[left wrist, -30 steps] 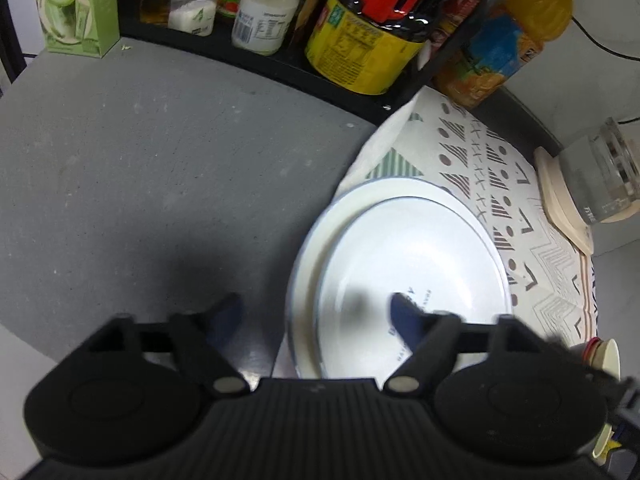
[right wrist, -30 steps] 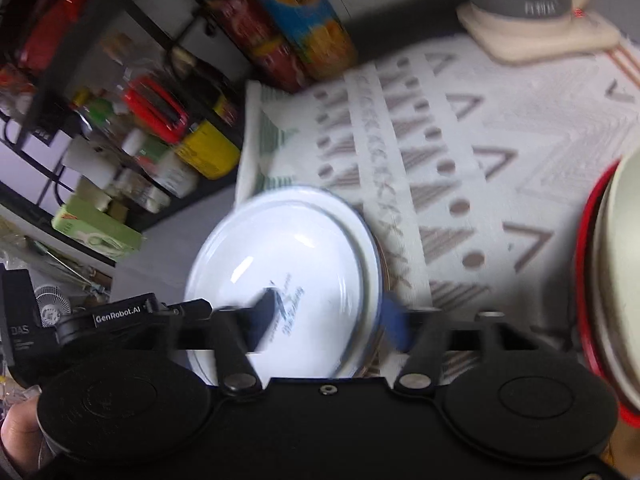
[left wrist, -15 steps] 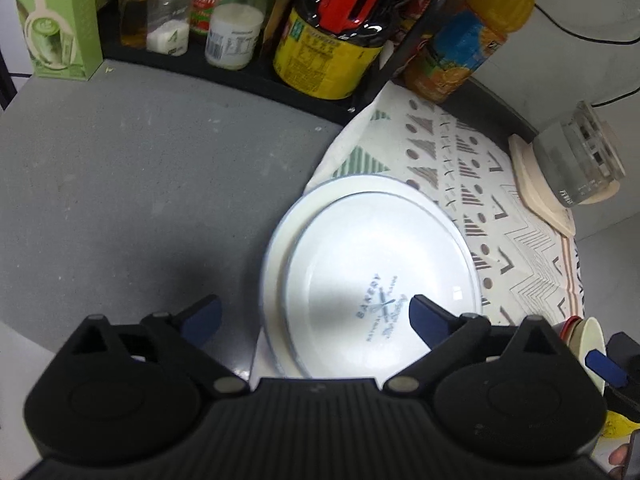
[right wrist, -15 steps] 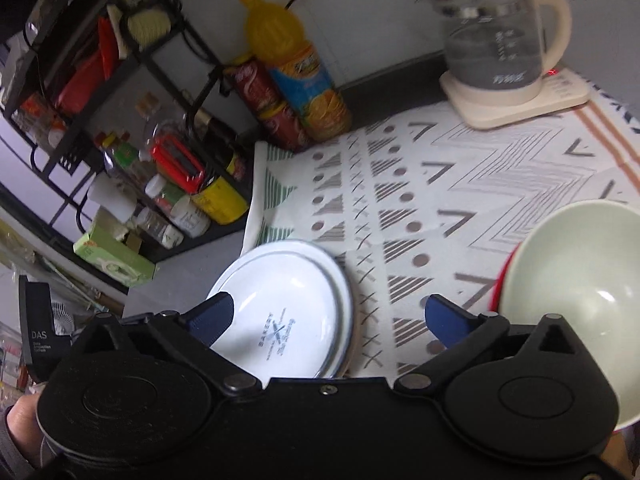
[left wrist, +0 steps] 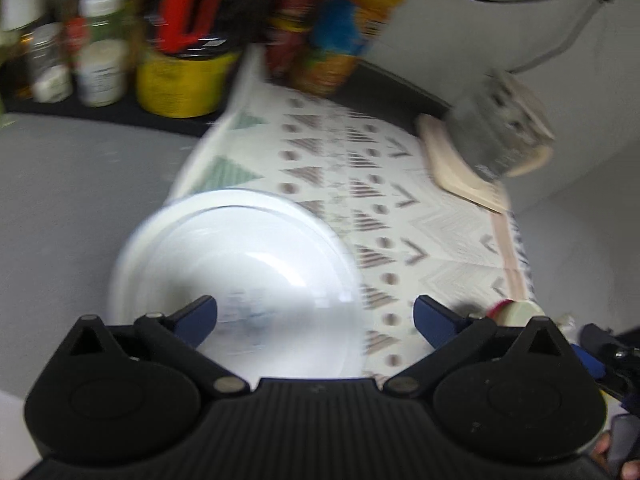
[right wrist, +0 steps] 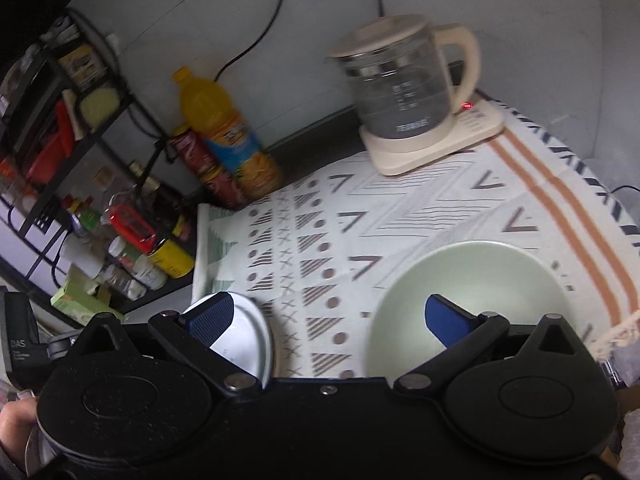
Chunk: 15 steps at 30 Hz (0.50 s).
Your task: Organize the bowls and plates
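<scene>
Two white plates (left wrist: 240,256) lie stacked, half on the grey counter and half on the patterned cloth (left wrist: 400,216). My left gripper (left wrist: 316,316) hovers above their near edge with its jaws opening; the pads touch nothing. The left wrist view is blurred by motion. In the right wrist view the plate stack (right wrist: 248,332) sits at lower left behind the left finger. A pale green bowl (right wrist: 480,272) rests on the cloth at lower right, under the right finger. My right gripper (right wrist: 328,320) stands wide open above the cloth between plate and bowl, holding nothing.
A glass kettle (right wrist: 404,92) on its cream base stands at the cloth's far right. An orange juice bottle (right wrist: 224,136) and cans stand by the wall. A black rack (right wrist: 60,160) of jars and bottles lines the left side. Grey counter (left wrist: 72,200) lies left of the plates.
Both grippers opened wide and drew back and up from the white plates, which stay stacked on the counter. The right view swung toward the green bowl.
</scene>
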Each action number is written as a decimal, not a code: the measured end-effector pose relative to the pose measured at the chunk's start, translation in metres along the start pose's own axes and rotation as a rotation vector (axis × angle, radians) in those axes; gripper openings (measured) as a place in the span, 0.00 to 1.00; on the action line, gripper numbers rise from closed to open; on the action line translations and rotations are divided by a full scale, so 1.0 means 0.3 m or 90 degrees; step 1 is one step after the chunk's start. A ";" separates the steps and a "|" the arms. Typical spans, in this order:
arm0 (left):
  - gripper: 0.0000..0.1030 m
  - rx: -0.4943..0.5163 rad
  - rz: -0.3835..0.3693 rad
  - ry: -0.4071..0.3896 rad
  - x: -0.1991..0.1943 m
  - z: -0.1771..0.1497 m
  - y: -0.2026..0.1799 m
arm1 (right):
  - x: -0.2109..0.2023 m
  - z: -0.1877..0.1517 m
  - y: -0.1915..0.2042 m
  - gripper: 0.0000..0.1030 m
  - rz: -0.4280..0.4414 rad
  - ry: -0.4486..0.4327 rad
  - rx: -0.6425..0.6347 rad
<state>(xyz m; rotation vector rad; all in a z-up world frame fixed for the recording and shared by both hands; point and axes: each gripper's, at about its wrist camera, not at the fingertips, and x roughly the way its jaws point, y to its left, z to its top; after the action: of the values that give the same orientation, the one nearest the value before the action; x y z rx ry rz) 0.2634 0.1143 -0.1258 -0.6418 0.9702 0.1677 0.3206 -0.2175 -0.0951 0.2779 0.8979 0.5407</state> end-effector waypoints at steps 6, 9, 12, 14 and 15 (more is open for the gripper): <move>1.00 0.036 -0.027 0.023 0.069 0.004 -0.140 | -0.033 0.027 -0.101 1.00 -0.025 -0.009 0.024; 1.00 0.061 -0.033 0.036 0.102 -0.003 -0.211 | -0.042 0.039 -0.144 1.00 -0.039 -0.007 0.021; 1.00 0.082 -0.037 0.048 0.135 -0.007 -0.279 | -0.052 0.049 -0.192 1.00 -0.047 -0.003 0.028; 1.00 0.090 -0.039 0.054 0.155 -0.011 -0.320 | -0.057 0.054 -0.220 1.00 -0.051 0.003 0.032; 1.00 0.093 -0.043 0.056 0.163 -0.012 -0.339 | -0.057 0.056 -0.234 1.00 -0.054 0.008 0.032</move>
<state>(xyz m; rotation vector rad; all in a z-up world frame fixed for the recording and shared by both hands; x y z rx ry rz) 0.3301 0.0235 -0.1228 -0.5505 1.0335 0.0097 0.3485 -0.2856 -0.1049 0.2811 0.9316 0.4420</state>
